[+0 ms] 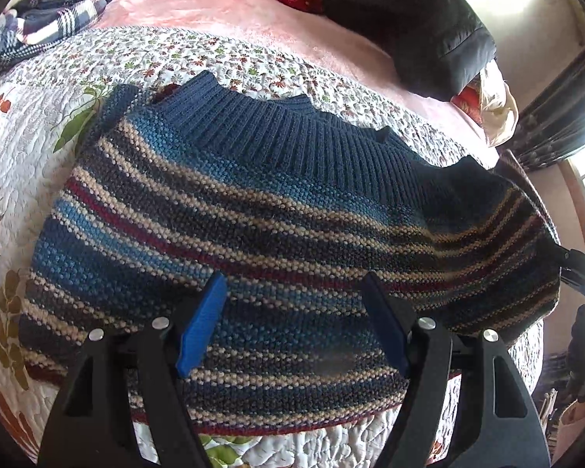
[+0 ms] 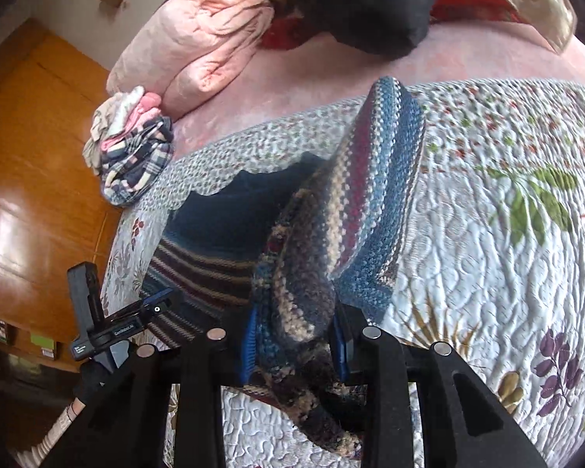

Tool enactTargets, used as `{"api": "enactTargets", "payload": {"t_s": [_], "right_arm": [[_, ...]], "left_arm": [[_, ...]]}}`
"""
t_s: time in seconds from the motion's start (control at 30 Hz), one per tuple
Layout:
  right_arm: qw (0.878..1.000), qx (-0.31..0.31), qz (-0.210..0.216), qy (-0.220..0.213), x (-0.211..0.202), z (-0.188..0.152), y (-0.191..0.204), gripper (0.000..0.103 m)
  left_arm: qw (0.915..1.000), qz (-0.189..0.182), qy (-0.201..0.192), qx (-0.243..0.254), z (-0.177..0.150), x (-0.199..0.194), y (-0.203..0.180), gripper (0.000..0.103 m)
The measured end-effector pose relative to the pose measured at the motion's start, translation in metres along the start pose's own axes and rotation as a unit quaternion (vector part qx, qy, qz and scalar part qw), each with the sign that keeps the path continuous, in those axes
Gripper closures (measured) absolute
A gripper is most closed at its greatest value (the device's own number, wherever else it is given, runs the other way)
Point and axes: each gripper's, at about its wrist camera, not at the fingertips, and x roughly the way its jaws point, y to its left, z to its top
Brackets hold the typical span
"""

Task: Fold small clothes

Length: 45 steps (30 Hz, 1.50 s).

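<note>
- Step in hand, as judged: a fold of the striped knit sweater [image 1: 277, 210] is under way, with one side or sleeve being carried over the body by the right claw [image 2: 296, 335].
- The sweater is lying on the floral quilt [image 1: 39, 124] of the bed, ribbed hem [image 1: 292, 132] toward the far side; its right portion is lifted clear of the quilt.
- Right claw: jaws are clamping a bunched wad of the knit, with loose fabric trailing below.
- Left claw [image 1: 292, 308]: jaws are standing apart, gripping nothing, hovering low over the near part of the sweater; contact cannot be confirmed.
- Next move is calling for the lifted portion to be laid flat across the body, edges aligned, then released; the left claw appears placed to pin the body.
- A plaid garment [image 2: 136, 163] is lying well apart.
</note>
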Motion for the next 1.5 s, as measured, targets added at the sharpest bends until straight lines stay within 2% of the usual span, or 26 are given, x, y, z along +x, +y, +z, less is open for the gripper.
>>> {"api": "enactTargets", "payload": {"t_s": [0.13,0.33,0.6,0.83,1.0,1.17,1.3,1.5], "right_arm": [[0.999,-0.043,-0.014,0.020,0.022,0.003,0.043,0.072],[0.996,-0.064,-0.034,0.057,0.065,0.000,0.068,0.072],[0.990,-0.078,-0.058,0.103,0.112,-0.010,0.080,0.072],[0.990,-0.063,-0.046,0.118,0.130,-0.015,0.077,0.060],[0.992,-0.050,-0.016,0.114,0.127,-0.015,0.071,0.055],[0.995,-0.021,0.032,0.089,0.091,-0.009,0.057,0.052],[0.998,-0.016,0.013,0.053,0.052,-0.005,0.034,0.052],[0.999,0.023,-0.022,0.041,0.027,-0.017,-0.025,0.052]], "left_arm": [[0.9998,-0.015,-0.007,-0.007,0.003,-0.009,0.002,0.031],[0.9996,-0.024,-0.011,-0.013,0.004,-0.014,0.004,0.031],[0.9991,-0.034,-0.014,-0.023,0.004,-0.020,0.012,0.031],[0.9980,-0.048,-0.016,-0.037,0.008,-0.022,0.016,0.032],[0.9959,-0.074,-0.014,-0.050,0.013,-0.020,0.010,0.032],[0.9909,-0.115,-0.004,-0.070,0.018,-0.010,-0.002,0.032],[0.9876,-0.137,0.012,-0.075,0.021,0.006,-0.017,0.032],[0.9800,-0.165,0.055,-0.097,0.023,0.040,-0.032,0.032]]}}
